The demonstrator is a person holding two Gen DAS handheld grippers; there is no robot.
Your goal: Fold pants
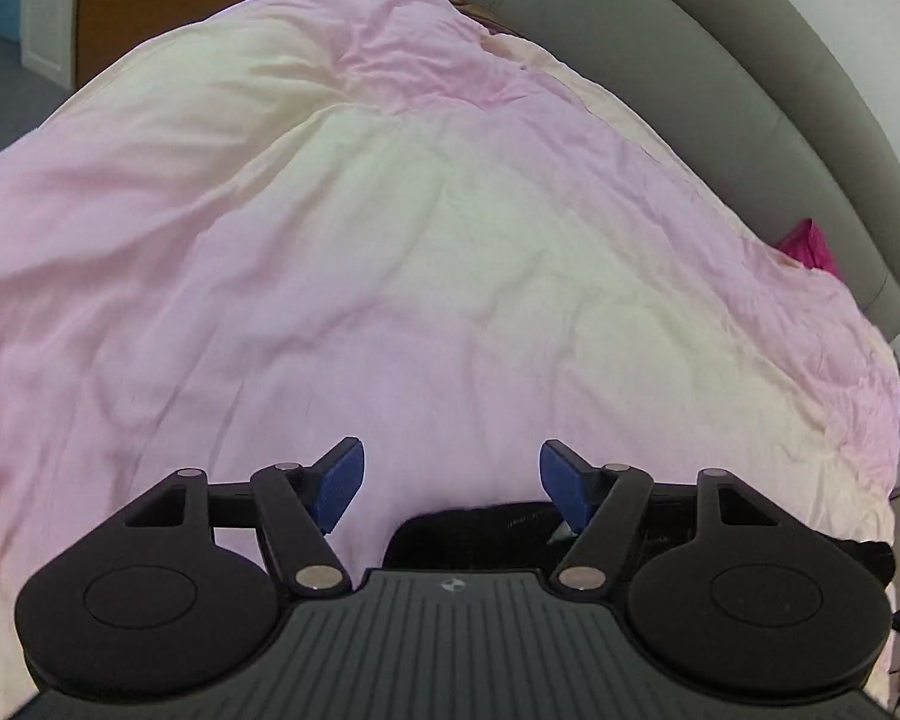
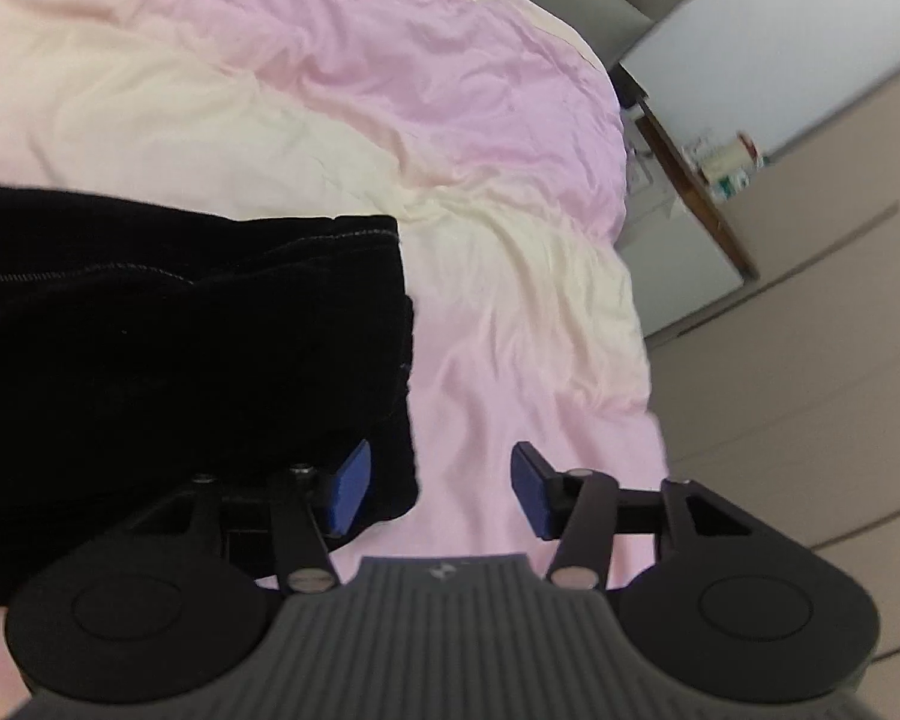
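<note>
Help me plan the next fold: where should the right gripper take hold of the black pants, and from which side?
Grip the pants at the corner nearest the right gripper, coming in from their right edge. That edge ends in a straight, stacked border lying on the bedcover, with bare cover beside it, so one finger could likely slide under. The open jaws already straddle it.

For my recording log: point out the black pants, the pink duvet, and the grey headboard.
black pants [image 2: 180,348]: right wrist view, middle of the cloth.
pink duvet [image 1: 420,240]: left wrist view, bare central area.
grey headboard [image 1: 720,60]: left wrist view, padded face.
</note>
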